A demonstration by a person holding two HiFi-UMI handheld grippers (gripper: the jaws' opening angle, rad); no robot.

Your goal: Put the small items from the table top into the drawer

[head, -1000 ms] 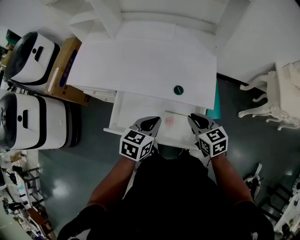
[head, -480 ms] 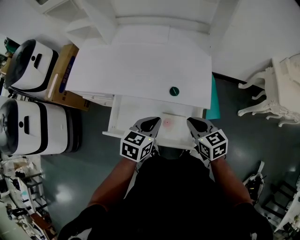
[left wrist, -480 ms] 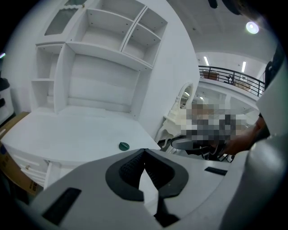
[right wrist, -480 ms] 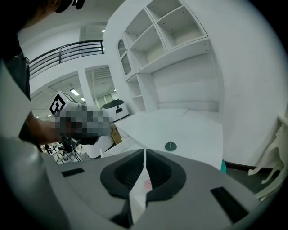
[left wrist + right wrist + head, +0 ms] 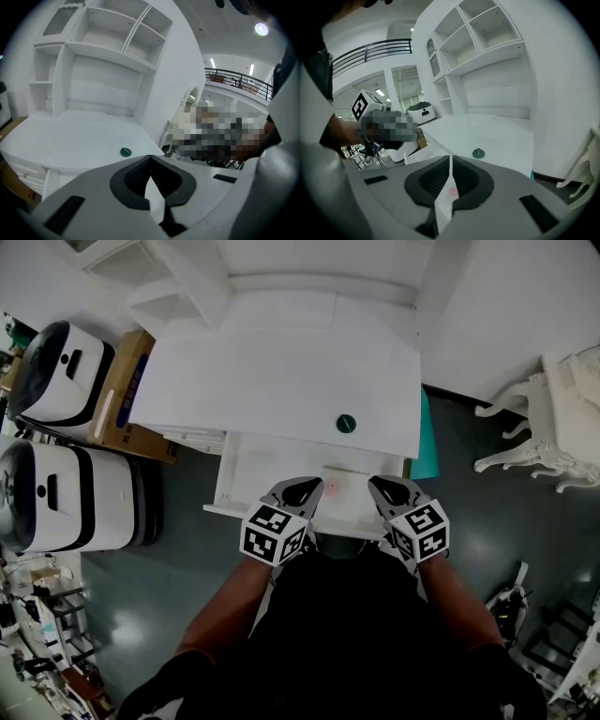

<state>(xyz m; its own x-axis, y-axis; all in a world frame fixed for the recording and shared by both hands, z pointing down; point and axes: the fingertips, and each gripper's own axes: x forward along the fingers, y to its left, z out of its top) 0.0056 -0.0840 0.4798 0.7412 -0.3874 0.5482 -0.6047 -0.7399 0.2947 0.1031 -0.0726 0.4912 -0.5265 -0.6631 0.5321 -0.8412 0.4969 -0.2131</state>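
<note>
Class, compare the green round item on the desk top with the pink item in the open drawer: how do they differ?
The green item is dark and crisp; the pink item is pale and faint. The green item lies on the desk top, the pink item inside the drawer. The green item looks larger than the pink item. Both are small and round.

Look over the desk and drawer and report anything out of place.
Nothing spilled, askew or damaged. One small green item sits alone on the table top near its front edge, above the open drawer, which holds a pink item.
</note>
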